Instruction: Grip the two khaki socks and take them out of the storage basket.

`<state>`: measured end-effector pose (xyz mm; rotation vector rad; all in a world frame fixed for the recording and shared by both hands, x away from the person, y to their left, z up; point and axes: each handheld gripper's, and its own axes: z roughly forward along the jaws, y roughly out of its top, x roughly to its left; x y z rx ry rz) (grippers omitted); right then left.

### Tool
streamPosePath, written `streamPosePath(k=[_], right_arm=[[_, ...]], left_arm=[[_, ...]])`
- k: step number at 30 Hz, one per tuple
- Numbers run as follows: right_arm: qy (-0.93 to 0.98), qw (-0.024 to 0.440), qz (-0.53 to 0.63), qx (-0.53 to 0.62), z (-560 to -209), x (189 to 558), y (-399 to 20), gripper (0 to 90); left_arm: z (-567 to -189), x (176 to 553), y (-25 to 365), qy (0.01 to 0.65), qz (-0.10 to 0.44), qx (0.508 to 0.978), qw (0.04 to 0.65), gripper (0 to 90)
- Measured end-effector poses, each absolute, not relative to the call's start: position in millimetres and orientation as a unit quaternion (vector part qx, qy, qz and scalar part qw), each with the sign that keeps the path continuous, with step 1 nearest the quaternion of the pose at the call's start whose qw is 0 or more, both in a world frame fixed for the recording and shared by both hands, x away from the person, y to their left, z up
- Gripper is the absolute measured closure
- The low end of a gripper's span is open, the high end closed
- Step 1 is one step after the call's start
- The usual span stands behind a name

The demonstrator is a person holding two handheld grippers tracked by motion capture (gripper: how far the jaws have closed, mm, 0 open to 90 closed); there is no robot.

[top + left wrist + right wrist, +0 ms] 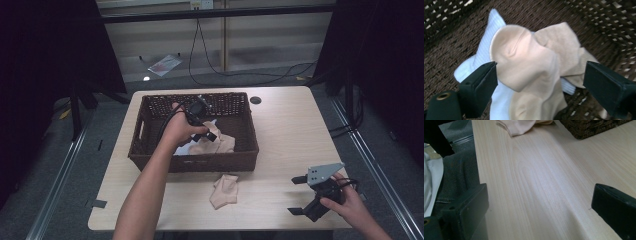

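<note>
Woven wicker basket (150, 150), crumpled beige sock (529, 65)

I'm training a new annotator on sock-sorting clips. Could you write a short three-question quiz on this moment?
1. True or false: the left gripper is shut on the beige sock in the wicker basket.
2. Multiple choice: where does the second beige sock lie? A) in the basket B) on the table just in front of the basket C) in the right gripper
3. Fill in: under the beige sock in the basket lies a ____ sock.

Key
1. False: its jaws stand open on either side of the sock.
2. B
3. white
</note>
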<state>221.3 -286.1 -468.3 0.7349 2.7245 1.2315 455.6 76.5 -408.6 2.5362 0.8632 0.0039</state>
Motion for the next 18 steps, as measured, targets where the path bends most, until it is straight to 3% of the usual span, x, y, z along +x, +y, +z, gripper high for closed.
streamPosePath(k=[13, 17, 18], right_arm=[[0.885, 0.030, 0.399, 0.237, -469, 221, -285, 0.8], [0.884, 0.031, 0.400, 0.239, -468, 221, -286, 0.9], [0.884, 0.030, 0.400, 0.239, -468, 221, -286, 0.8]], left_arm=[[-434, 462, 75, 0.321, 0.010, 0.921, 0.221, 13.1], [-441, 463, 73, 0.330, -0.002, 0.916, 0.227, 24.5], [-441, 463, 73, 0.334, -0.004, 0.915, 0.226, 36.3]])
